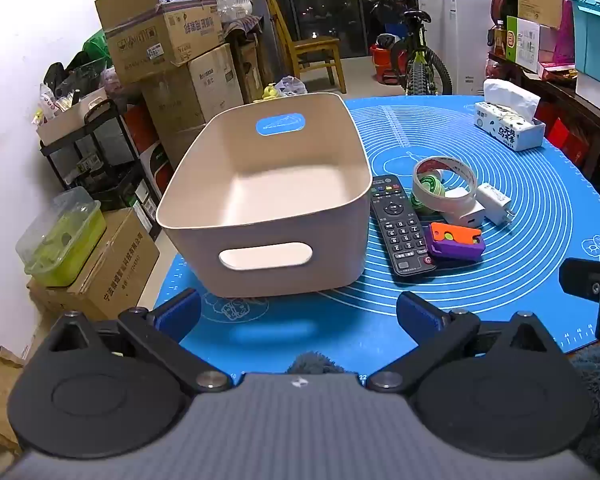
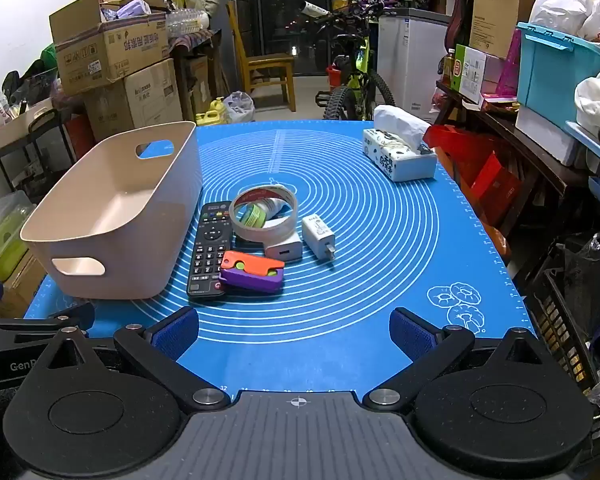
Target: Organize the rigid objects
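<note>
Nearest the cameras, both tools hang over the near edge of the blue mat (image 2: 380,240). The left gripper (image 1: 298,316) has its jaws spread wide with nothing between them, and the right gripper (image 2: 294,334) stands just as wide and holds nothing. In the right wrist view a part of the left tool shows at the lower left edge.

A little farther in, on the left side of the mat, sits the beige bin (image 1: 220,184), upright and bare inside, with a handle slot in its near wall and another in its far wall. Just to its right lies the black remote (image 2: 210,248), lengthwise and close beside the bin wall. An orange and purple toy (image 2: 252,272) lies partly on the near right corner of the remote. Behind the toy, a roll of tape (image 2: 264,218) leans up over a green round thing (image 2: 252,215) and rests against a white charger (image 2: 284,249). A second white charger (image 2: 319,238) lies just right of the first, its prongs toward the near side.

Well apart, at the far right of the mat, stands a tissue box (image 2: 400,152).

Beyond the table are stacked cardboard boxes (image 1: 160,36) at far left, a wooden chair (image 2: 266,68), and a bicycle (image 2: 354,76).
</note>
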Available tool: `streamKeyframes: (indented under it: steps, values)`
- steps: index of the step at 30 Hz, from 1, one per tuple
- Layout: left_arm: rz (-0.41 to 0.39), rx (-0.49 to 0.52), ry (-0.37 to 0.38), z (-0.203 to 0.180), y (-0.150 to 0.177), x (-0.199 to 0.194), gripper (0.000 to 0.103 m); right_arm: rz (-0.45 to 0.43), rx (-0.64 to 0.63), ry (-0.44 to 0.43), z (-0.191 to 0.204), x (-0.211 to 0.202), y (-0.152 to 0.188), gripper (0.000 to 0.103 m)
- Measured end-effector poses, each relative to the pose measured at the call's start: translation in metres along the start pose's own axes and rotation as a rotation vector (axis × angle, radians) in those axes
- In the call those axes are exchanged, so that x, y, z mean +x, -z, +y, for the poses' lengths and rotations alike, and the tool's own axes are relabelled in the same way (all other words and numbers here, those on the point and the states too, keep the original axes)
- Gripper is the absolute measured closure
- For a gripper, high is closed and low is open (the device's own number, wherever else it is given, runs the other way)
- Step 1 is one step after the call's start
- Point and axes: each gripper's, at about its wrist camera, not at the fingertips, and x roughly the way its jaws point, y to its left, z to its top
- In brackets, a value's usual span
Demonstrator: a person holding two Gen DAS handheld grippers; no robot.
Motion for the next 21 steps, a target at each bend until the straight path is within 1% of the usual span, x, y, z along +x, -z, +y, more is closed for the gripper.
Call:
streamKeyframes:
  steps: [21]
  values:
    - [-0.002, 0.004, 0.000, -0.0027, 0.0001, 0.0018, 0.000, 0.001, 0.001, -0.001, -0.0001, 0.0007, 0.0000, 0.002]
